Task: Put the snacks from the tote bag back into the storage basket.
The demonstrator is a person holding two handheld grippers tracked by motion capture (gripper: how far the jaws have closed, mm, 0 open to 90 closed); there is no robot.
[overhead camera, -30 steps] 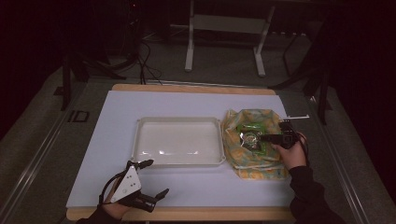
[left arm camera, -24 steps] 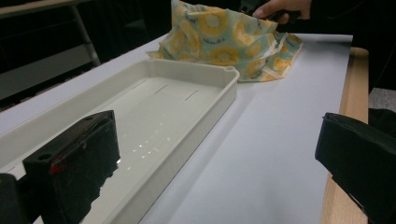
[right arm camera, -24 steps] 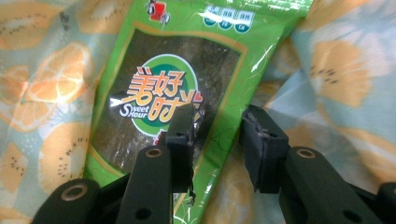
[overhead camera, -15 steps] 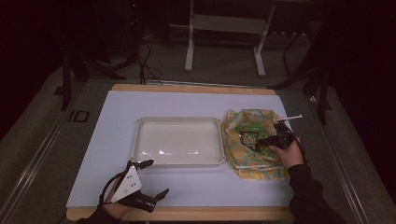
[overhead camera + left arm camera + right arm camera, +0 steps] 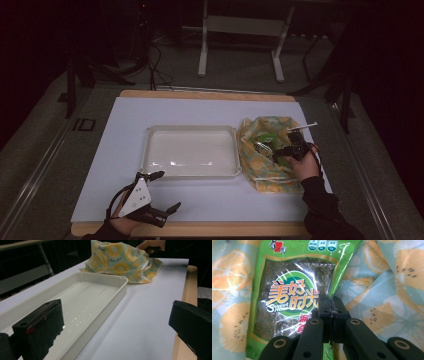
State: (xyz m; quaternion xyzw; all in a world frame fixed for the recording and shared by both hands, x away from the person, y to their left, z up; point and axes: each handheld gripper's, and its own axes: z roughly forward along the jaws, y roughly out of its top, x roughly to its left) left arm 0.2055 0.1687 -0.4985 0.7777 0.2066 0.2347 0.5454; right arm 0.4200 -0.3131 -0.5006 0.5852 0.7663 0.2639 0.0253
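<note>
Two grippers: right gripper (image 5: 331, 311) fingers pinching half-hidden snack packet (image 5: 287, 297), left gripper (image 5: 159, 200) fingers wide.

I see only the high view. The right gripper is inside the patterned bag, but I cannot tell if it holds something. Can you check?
Observer: In the right gripper view the right gripper is shut on the edge of a green snack packet.
Operator: Is the packet out of the bag?
Observer: No, the orange-slice cloth of the bag lies all around it.
Operator: And the left gripper, is it open?
Observer: Yes. In the left gripper view its fingers stand wide apart, with nothing between them.
Operator: Is the white tray free?
Observer: The left gripper view shows the tray with nothing in it, its bottom glossy.
</note>
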